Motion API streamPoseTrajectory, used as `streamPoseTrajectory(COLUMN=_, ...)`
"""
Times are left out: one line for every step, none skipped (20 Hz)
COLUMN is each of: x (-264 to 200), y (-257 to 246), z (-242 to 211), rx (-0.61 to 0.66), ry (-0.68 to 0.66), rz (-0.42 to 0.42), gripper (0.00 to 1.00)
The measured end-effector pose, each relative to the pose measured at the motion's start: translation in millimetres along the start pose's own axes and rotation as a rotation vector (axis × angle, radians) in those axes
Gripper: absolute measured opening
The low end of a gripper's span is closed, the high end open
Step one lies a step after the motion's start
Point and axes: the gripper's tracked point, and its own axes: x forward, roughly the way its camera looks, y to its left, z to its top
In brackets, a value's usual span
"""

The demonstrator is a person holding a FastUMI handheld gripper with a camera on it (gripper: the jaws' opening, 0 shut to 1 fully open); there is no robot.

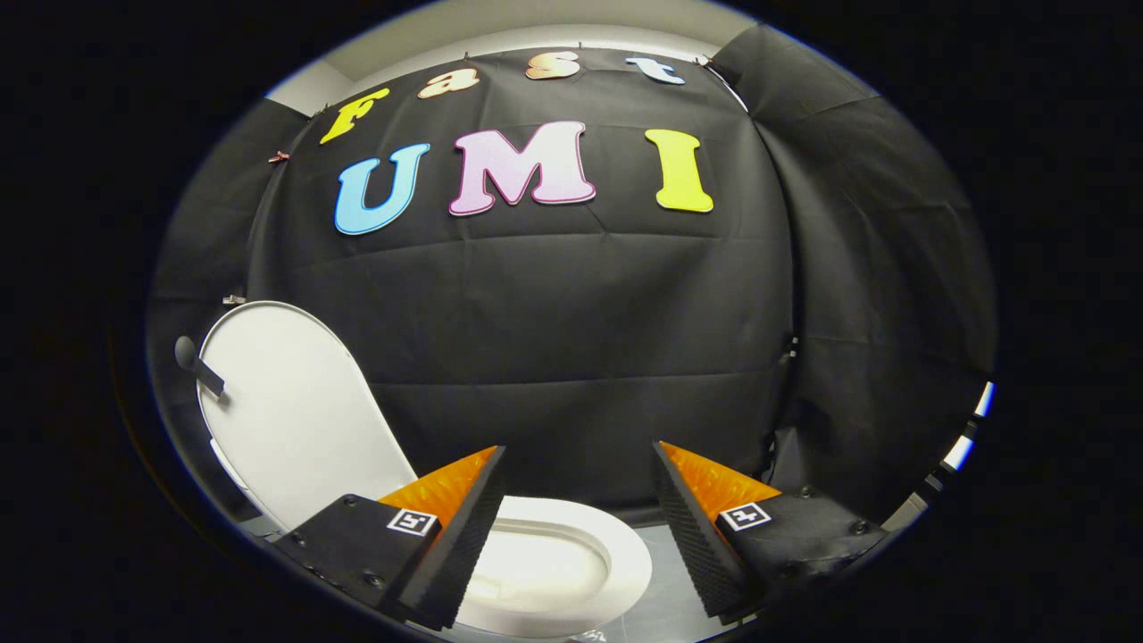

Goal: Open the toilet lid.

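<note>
**Ana:** While the toilet lid (295, 411) stands raised like that, leaning back beyond the left finger, is there anything left to do?

**Ben:** Very little, I'd judge. It's up off the toilet seat (571, 558), and the bowl opening shows between and just beneath the fingers. The tongs (579, 460) are spread wide and hold nothing; no finger touches the lid.

**Ana:** So the step in hand is just finishing cleanly?

**Ben:** I think so. What matters is that the lid rests past its balance point. It looks tilted back against the black cloth wall (571, 339), but I can't tell whether it leans on anything solid there.

**Ana:** And that small dark tab (201, 371) sticking out near the lid's far edge?

**Ben:** Probably the handle for gripping, though that's a guess. If the lid needed another nudge, I'd push high up near that tab, gently, so it doesn't bounce off the cloth and fall forward.

**Ana:** Otherwise?

**Ben:** Keep the tongs open and draw straight away, clear of the seat rim.
</note>
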Motion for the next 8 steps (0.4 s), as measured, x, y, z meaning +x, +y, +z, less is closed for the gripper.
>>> streamPoseTrajectory(x=-1.0, y=0.1, z=-1.0, rx=-0.006, ry=0.000, rz=0.001, gripper=0.99)
streamPoseTrajectory(x=-1.2, y=2.5, z=-0.6, rx=-0.009, ry=-0.002, rz=0.005, gripper=0.99)
streamPoseTrajectory(x=-2.7, y=2.9, z=-0.6, rx=-0.012, ry=-0.004, rz=0.007, gripper=0.99)
streamPoseTrajectory(x=-2.0, y=3.7, z=-0.3, rx=-0.015, ry=-0.006, rz=0.007, gripper=0.99)
streamPoseTrajectory(x=-1.9, y=3.8, z=1.2, rx=-0.017, ry=-0.011, rz=0.007, gripper=0.99)
streamPoseTrajectory(x=-2.2, y=3.5, z=1.6, rx=-0.018, ry=-0.016, rz=0.007, gripper=0.99)
streamPoseTrajectory(x=-2.1, y=4.2, z=1.3, rx=-0.019, ry=-0.014, rz=0.008, gripper=0.99)
streamPoseTrajectory(x=-1.1, y=4.1, z=0.9, rx=-0.020, ry=-0.014, rz=0.007, gripper=0.99)
